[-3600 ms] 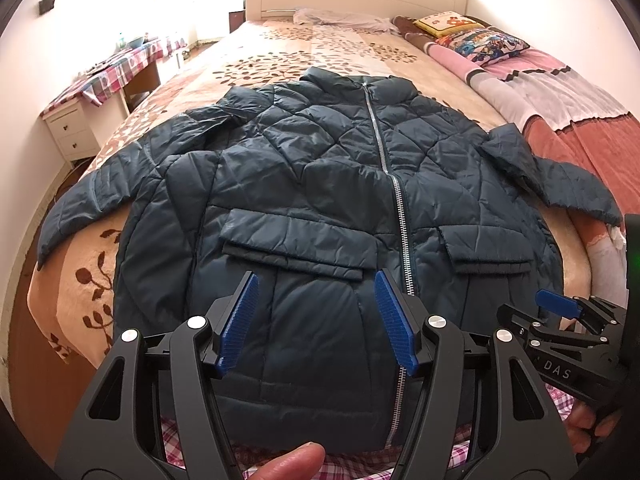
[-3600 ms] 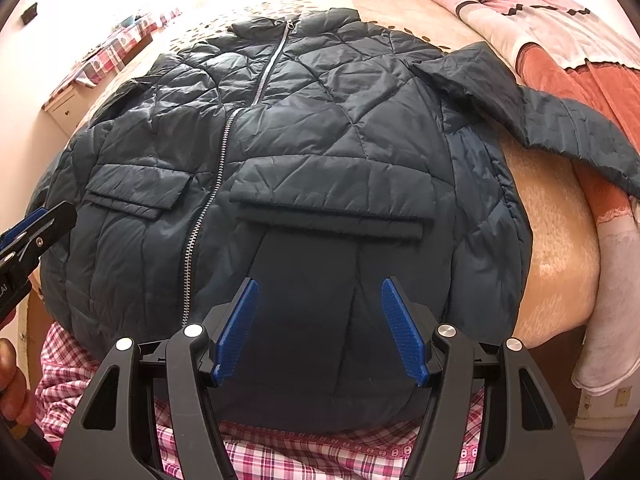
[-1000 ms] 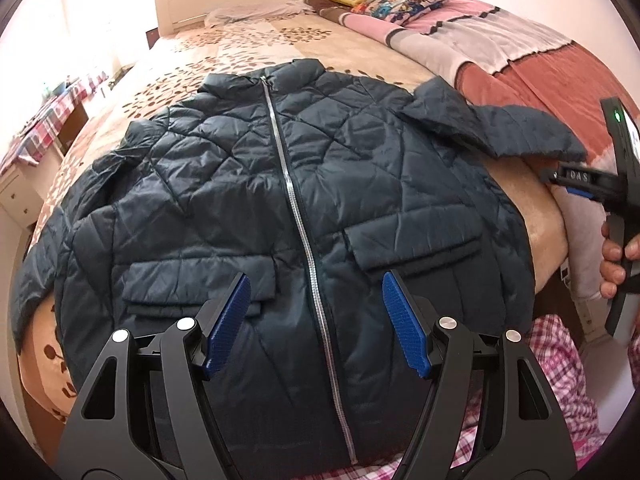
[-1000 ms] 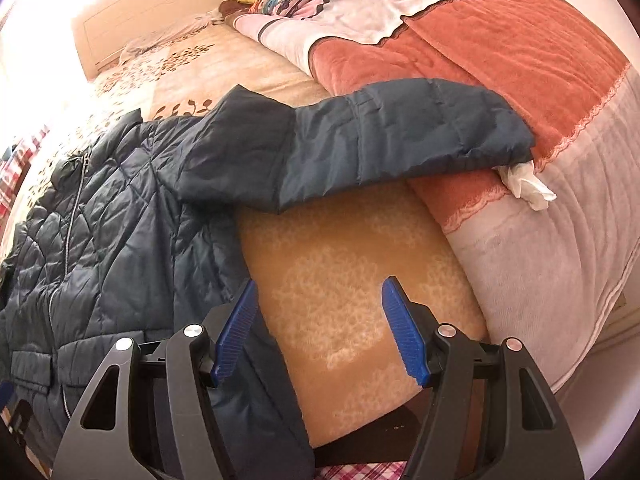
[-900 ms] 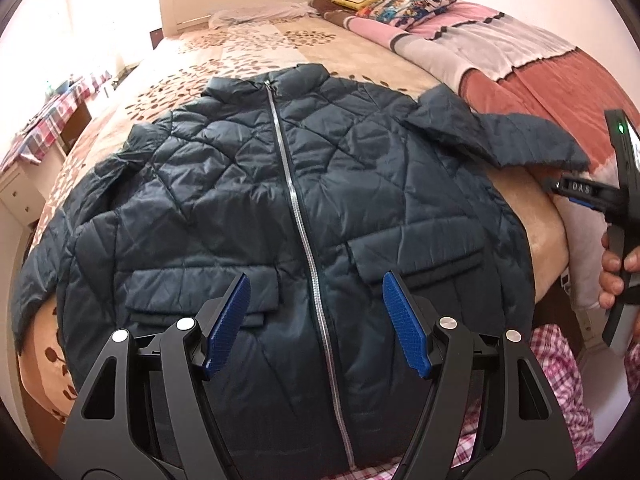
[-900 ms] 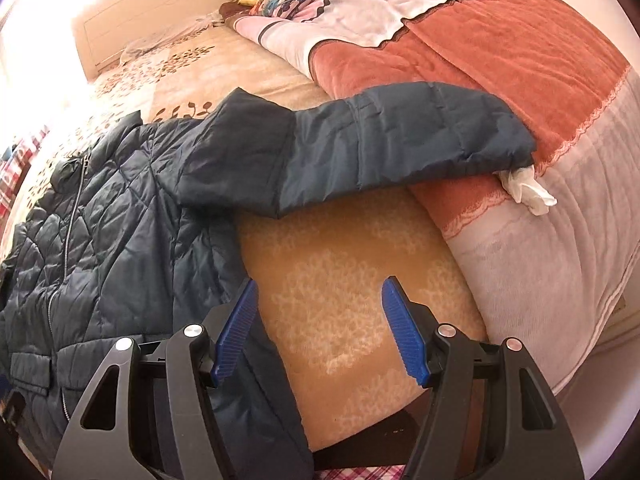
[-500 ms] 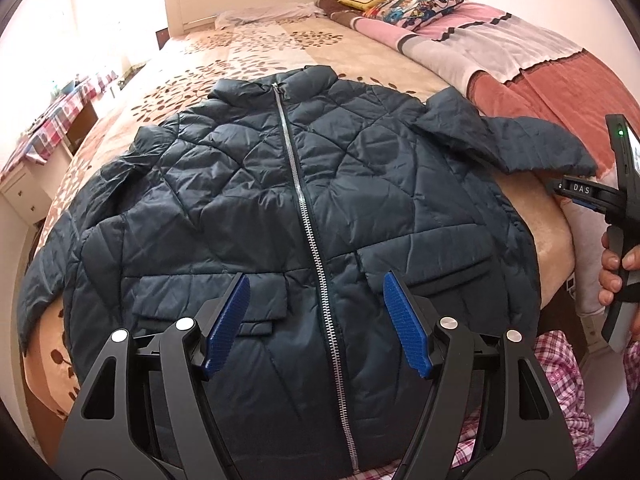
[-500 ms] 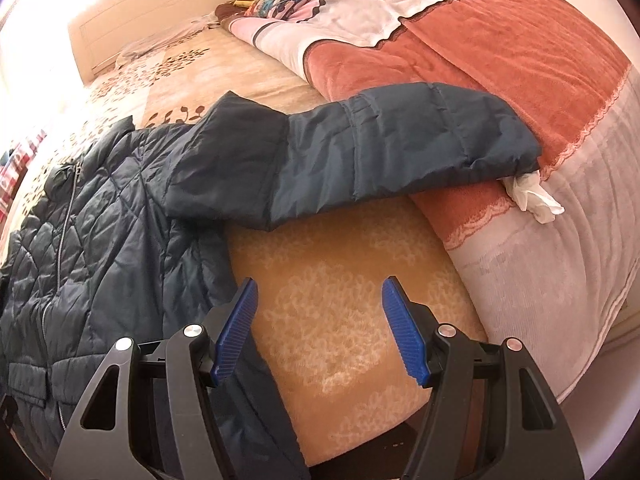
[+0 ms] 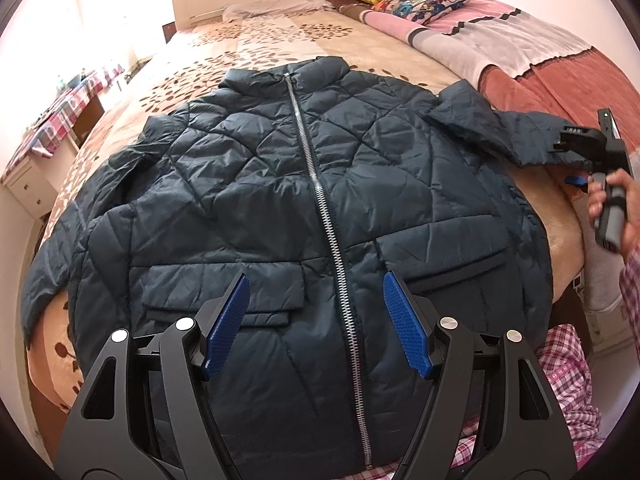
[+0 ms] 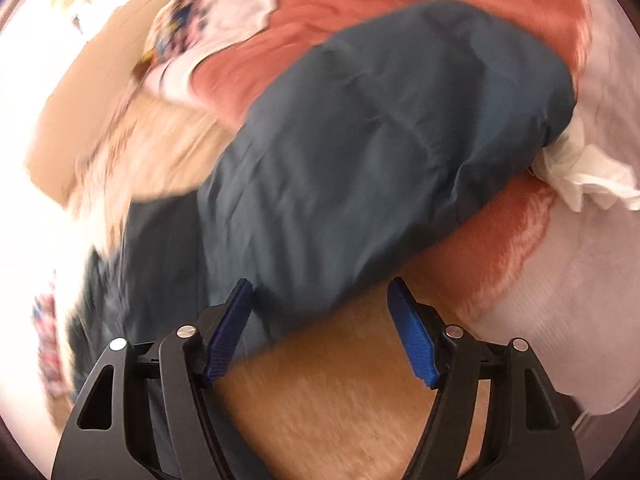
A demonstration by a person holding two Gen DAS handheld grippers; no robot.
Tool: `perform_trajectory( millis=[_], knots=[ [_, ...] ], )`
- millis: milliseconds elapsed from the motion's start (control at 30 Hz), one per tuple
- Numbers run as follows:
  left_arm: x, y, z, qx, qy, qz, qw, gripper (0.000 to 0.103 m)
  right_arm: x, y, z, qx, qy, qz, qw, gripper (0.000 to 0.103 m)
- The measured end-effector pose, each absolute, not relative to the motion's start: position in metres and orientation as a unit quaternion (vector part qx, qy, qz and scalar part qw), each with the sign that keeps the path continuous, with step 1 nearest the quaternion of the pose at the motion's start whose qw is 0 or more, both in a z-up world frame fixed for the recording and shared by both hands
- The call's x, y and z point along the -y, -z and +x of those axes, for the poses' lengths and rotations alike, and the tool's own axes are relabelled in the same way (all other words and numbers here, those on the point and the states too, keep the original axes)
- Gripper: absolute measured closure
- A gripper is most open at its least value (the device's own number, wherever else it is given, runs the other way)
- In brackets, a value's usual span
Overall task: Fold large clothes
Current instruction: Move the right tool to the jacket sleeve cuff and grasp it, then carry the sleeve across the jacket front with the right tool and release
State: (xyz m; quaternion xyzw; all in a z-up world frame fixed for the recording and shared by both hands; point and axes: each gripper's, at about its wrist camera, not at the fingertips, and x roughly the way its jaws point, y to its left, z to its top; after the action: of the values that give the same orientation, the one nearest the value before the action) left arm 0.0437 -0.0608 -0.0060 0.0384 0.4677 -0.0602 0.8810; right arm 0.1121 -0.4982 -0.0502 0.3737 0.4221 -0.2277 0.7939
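A dark blue quilted jacket lies face up and zipped on the bed, collar at the far end. My left gripper hovers open above its hem, near the zipper, holding nothing. The jacket's right sleeve stretches out over the salmon blanket, blurred in the right wrist view. My right gripper is open just above the sleeve's lower edge, with nothing between its blue pads. In the left wrist view the right gripper shows at the sleeve's end, held by a hand.
The bed carries a tan leaf-print cover, with a salmon and pink blanket and pillows along the right side. A white tissue pokes out by the cuff. A desk with a plaid cloth stands to the left.
My right gripper has rolled and swept in close to the sleeve, which now fills its view with motion blur. The left gripper has barely moved. Both stay open.
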Motion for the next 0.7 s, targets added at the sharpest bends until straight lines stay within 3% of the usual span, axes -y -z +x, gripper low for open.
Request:
perform_trajectory(
  millis=[33,133,167,200,700],
  knots=[
    [0.059,0.007,0.044,-0.469,0.059,0.037,0.88,0.034,0.503,0.051,0.113,-0.414,0.229,0.39,0.79,0.045],
    [0.054,0.009,0.044,-0.472,0.054,0.032,0.879,0.034,0.515,0.052,0.118,-0.398,0.233,0.414,0.785,0.075],
    [0.052,0.009,0.044,-0.472,0.053,0.03,0.88,0.034,0.517,0.05,0.118,-0.395,0.234,0.414,0.786,0.09],
    [0.05,0.009,0.043,-0.472,0.052,0.027,0.88,0.034,0.518,0.048,0.119,-0.391,0.231,0.414,0.789,0.094],
    [-0.008,0.005,0.031,-0.446,0.012,-0.039,0.894,0.034,0.351,-0.113,0.153,-0.262,0.091,0.112,0.954,0.097]
  ],
)
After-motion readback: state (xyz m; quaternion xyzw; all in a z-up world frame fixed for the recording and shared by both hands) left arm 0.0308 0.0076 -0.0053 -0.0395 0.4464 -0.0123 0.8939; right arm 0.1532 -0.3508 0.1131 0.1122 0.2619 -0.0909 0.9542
